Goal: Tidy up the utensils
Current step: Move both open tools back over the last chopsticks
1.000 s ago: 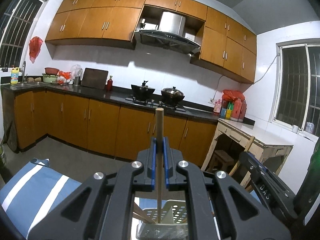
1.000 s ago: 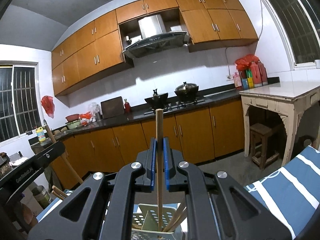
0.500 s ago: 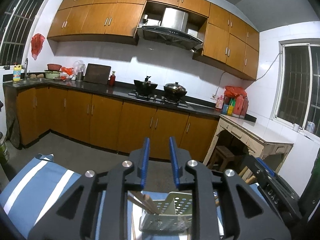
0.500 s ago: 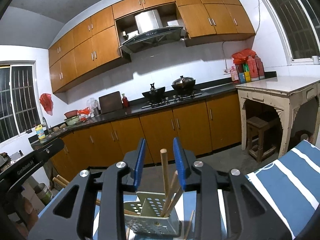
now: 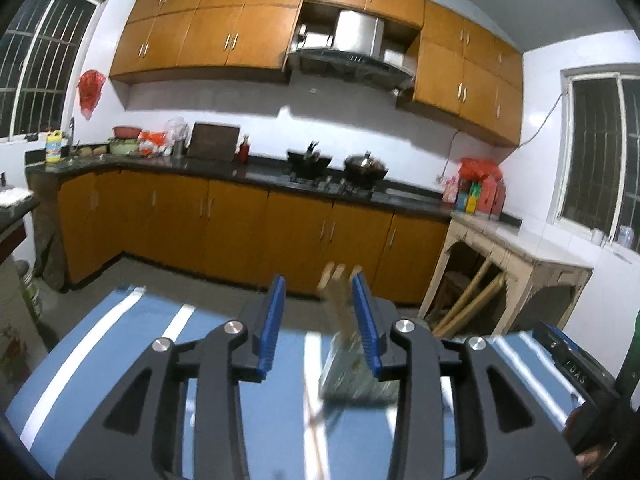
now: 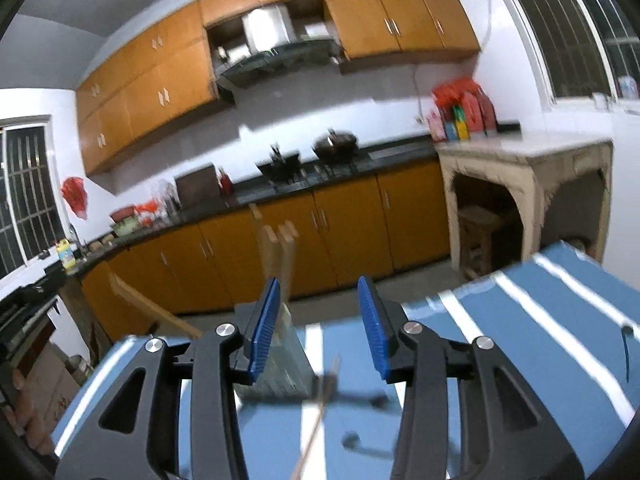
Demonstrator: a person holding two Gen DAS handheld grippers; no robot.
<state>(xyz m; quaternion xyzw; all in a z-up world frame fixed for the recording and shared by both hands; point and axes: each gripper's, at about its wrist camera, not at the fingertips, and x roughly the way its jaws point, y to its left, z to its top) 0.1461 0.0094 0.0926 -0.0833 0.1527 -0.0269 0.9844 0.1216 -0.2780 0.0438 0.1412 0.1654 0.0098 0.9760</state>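
Opening with nothing between them, both black grippers, left (image 5: pixel 318 320) and right (image 6: pixel 316 322), should be aiming low at the thin wooden chopstick (image 6: pixel 316 420) just below.

Motion blur smears the utensil holder (image 5: pixel 352 376) and its chopsticks (image 6: pixel 280 256).

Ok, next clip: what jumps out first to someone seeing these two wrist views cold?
The blue-padded left hand-held gripper and right hand-held gripper fill the foreground, jaws opening with nothing pinched. Just beyond them, a perforated utensil holder with wooden chopsticks standing in it sits on a blue striped cloth. Orange kitchen cabinets line the background.
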